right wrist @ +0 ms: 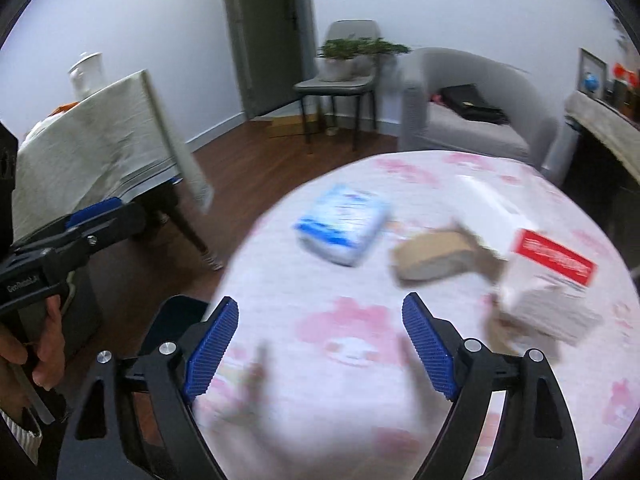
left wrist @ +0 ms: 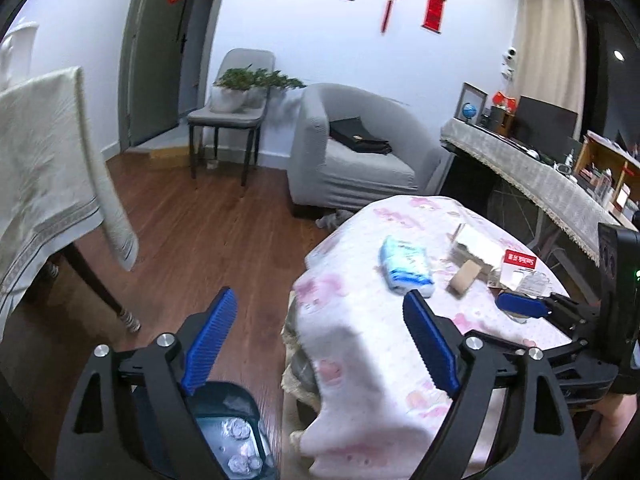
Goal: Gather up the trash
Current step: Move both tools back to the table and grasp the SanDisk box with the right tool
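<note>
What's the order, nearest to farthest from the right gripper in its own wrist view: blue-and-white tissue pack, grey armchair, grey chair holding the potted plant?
1. Blue-and-white tissue pack, on the table ahead of the right gripper.
2. Grey armchair, beyond the table, right.
3. Grey chair holding the potted plant, by the back wall.

1. Cloth (left wrist: 360, 340) on the round table: white with a pale pink cartoon print.
2. Pack (left wrist: 406, 266) at 12 o'clock on it: light blue and white.
3. Tube (left wrist: 464, 278) at 1 o'clock: plain brown cardboard.
4. Box (right wrist: 554, 280) at 2 o'clock: white with a red band.
5. Left gripper (left wrist: 320, 344) and right gripper (right wrist: 320, 348): black frames, ribbed blue pads.
6. Bin (left wrist: 228, 436) at 7 o'clock: dark teal, whitish crumpled wads inside.
7. Floor (left wrist: 208, 240): reddish-brown wood grain.
8. Armchair (left wrist: 352, 148): grey.
9. Wall hangings (left wrist: 432, 10): red and gold.
</note>
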`<state>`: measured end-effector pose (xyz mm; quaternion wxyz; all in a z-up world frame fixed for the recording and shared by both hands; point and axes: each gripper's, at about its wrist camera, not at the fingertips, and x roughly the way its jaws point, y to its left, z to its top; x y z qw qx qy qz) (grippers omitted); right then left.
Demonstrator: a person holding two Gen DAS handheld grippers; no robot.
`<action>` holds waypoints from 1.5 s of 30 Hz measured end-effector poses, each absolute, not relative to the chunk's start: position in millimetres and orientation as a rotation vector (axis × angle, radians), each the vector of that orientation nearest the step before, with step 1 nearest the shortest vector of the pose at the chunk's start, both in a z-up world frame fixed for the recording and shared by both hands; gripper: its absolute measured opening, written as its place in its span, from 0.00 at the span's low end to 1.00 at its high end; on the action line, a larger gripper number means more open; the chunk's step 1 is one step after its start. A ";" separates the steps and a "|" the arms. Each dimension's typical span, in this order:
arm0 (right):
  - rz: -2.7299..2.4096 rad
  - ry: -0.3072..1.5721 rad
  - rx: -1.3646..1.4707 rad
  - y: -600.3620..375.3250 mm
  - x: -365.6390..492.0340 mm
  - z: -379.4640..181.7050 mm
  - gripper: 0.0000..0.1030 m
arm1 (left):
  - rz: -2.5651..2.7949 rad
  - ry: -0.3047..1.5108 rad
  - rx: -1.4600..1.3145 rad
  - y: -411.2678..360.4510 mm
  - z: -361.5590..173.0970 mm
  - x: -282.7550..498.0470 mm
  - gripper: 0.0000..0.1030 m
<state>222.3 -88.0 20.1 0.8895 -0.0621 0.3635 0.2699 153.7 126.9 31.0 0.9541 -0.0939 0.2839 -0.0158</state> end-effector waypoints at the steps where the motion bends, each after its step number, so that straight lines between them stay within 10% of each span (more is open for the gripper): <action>1: 0.540 0.752 -0.128 -94.5 223.4 21.3 0.86 | -0.041 0.574 -0.183 122.1 31.2 156.8 0.87; 35: 0.169 0.906 0.041 -182.8 311.6 -3.7 0.95 | -0.165 0.713 -0.061 45.6 -8.8 258.3 0.94; 38: 0.176 0.899 0.046 -184.5 310.9 -4.2 0.76 | -0.174 0.715 -0.048 44.0 -7.7 263.2 0.94; 45: 0.228 0.872 0.055 -189.6 308.5 3.6 0.76 | -0.171 0.738 -0.006 36.6 -11.9 269.9 0.93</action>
